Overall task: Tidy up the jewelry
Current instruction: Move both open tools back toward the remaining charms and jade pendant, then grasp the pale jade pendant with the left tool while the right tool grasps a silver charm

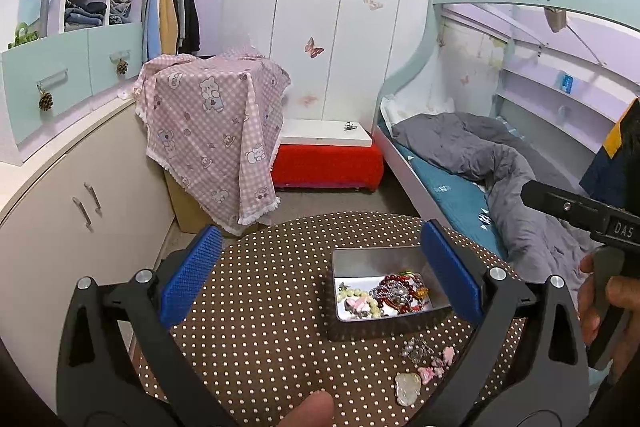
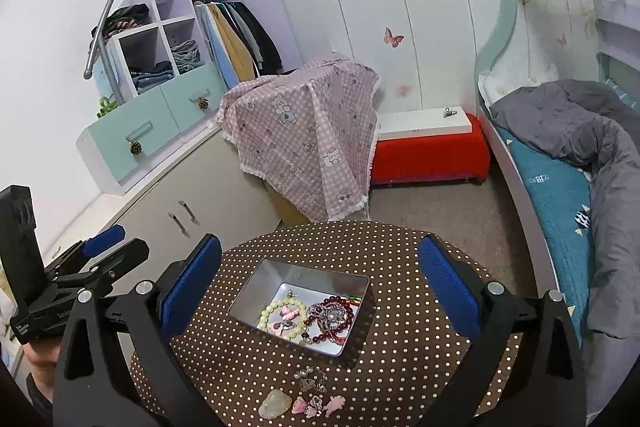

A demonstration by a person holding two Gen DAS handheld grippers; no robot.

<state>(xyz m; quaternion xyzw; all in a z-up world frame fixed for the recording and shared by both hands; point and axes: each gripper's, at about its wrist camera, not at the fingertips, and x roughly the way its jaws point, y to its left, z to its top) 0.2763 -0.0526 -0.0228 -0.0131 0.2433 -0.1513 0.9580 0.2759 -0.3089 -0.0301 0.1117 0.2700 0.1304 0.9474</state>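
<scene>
An open metal tin (image 1: 372, 263) (image 2: 264, 281) stands on the brown polka-dot table (image 1: 260, 307) (image 2: 400, 359). Inside lie a pale bead bracelet (image 2: 280, 321), a dark red bead bracelet (image 1: 398, 293) (image 2: 332, 315) and small pink pieces. Loose on the cloth in front of the tin are a pale stone pendant (image 1: 408, 389) (image 2: 274, 404), pink clips (image 1: 434, 371) (image 2: 316, 405) and a silver pearl brooch (image 1: 418, 349) (image 2: 310, 379). My left gripper (image 1: 320, 267) is open above the table, its right pad before the tin. My right gripper (image 2: 320, 279) is open, framing the tin. Neither holds anything.
A box draped in pink checked cloth (image 1: 216, 131) (image 2: 312, 135) and a red ottoman (image 1: 328, 167) (image 2: 428, 159) stand beyond the table. A bunk bed with grey duvet (image 1: 500, 163) (image 2: 580, 139) is on the right, cream cabinets (image 1: 80, 195) on the left. A thumb (image 1: 312, 409) shows at the bottom.
</scene>
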